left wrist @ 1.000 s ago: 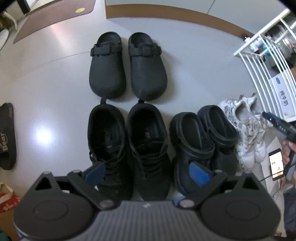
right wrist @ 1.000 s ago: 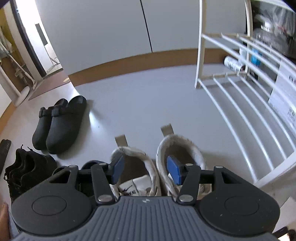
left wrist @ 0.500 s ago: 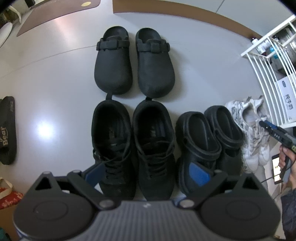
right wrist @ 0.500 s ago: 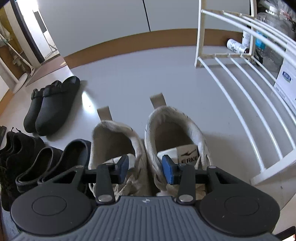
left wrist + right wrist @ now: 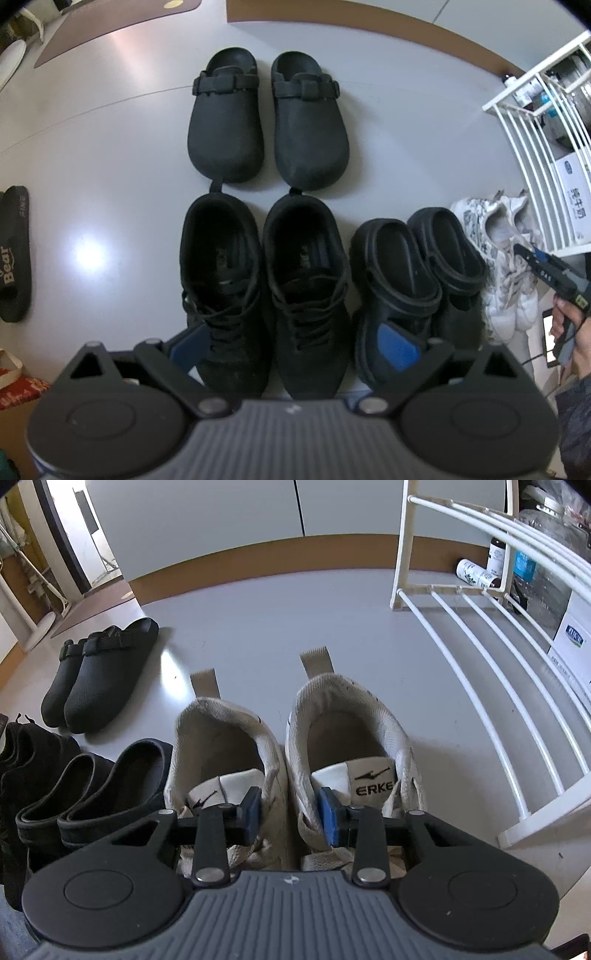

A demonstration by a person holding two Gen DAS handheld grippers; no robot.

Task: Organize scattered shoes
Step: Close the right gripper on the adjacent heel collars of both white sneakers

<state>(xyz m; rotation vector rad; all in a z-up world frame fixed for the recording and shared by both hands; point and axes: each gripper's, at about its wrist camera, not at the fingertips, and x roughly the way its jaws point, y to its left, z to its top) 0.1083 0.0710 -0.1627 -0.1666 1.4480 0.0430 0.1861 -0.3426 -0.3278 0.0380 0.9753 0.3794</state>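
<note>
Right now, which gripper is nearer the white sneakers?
Right. The right gripper sits low over the white sneakers, its jaws just closing around the pair's inner collars. The left gripper hangs open above the black lace-up shoes, with the black sandals between.

1. The left wrist camera looks straight down from well above the floor (image 5: 110, 122), over its own fingers, taking in four pairs of shoes.
2. The right wrist camera sits low and close, slanting down and forward over the white sneakers (image 5: 291, 746) toward the wall (image 5: 207, 513).
3. Both views share the white sneakers (image 5: 506, 254), black clogs (image 5: 269, 118) (image 5: 99, 668) and white rack (image 5: 535, 147) (image 5: 491, 657).
</note>
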